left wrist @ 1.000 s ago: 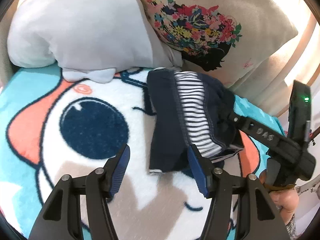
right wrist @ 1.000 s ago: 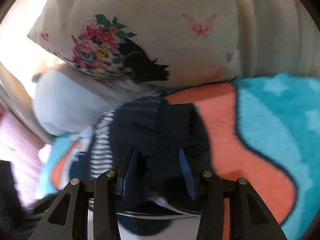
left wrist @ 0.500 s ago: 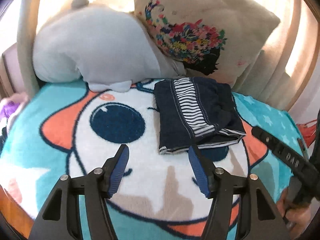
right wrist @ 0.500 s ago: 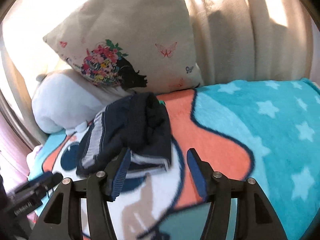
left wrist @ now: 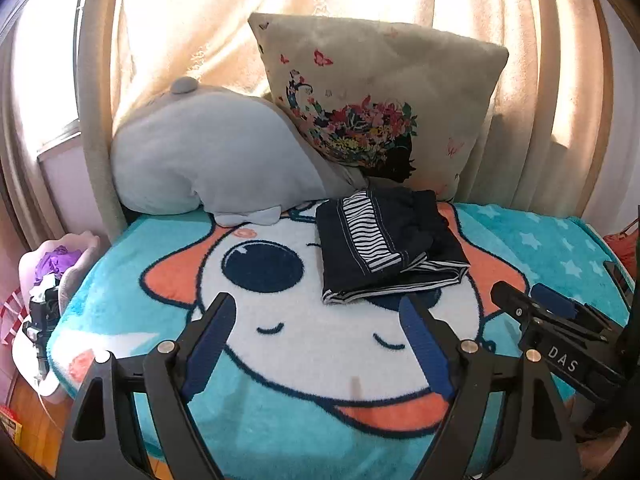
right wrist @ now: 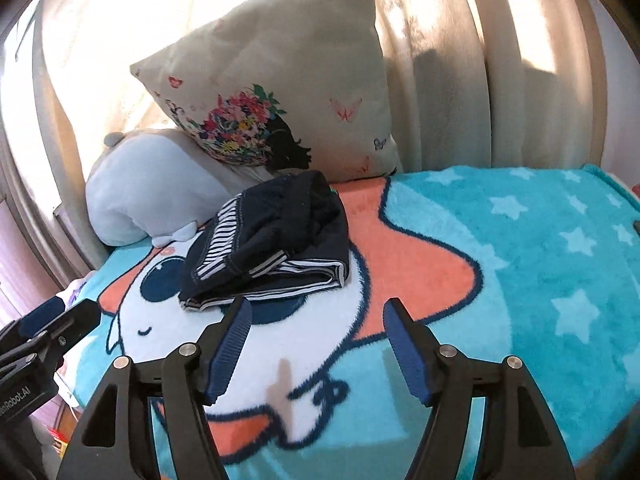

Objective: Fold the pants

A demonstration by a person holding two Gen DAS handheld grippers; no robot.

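Now your left gripper (left wrist: 316, 340) is spread wide with nothing between its blue pads (left wrist: 426, 354), hovering over the blanket (left wrist: 280, 420). At its 12 o'clock, a little way off, lie the pants (left wrist: 384, 244), a folded dark bundle with a striped band showing, flat on the white part of the cartoon print. At 3 o'clock in the left view your right gripper (left wrist: 532, 302) pokes in, well short of the pants.

From its own camera, your right gripper (right wrist: 318, 344) is likewise wide apart and empty above the blanket (right wrist: 520, 280), pads (right wrist: 408, 354) clear of any cloth. The pants (right wrist: 272, 240) sit at its 11 o'clock, near but not touching the fingertips. Your left gripper (right wrist: 60, 320) shows at 9 o'clock in that view.

Beyond the pants, at 12 o'clock, a floral pillow (left wrist: 380, 100) leans against the curtain (left wrist: 200, 20), and a grey plush (left wrist: 216, 152) lies at 11 o'clock, its edge just beside the bundle.
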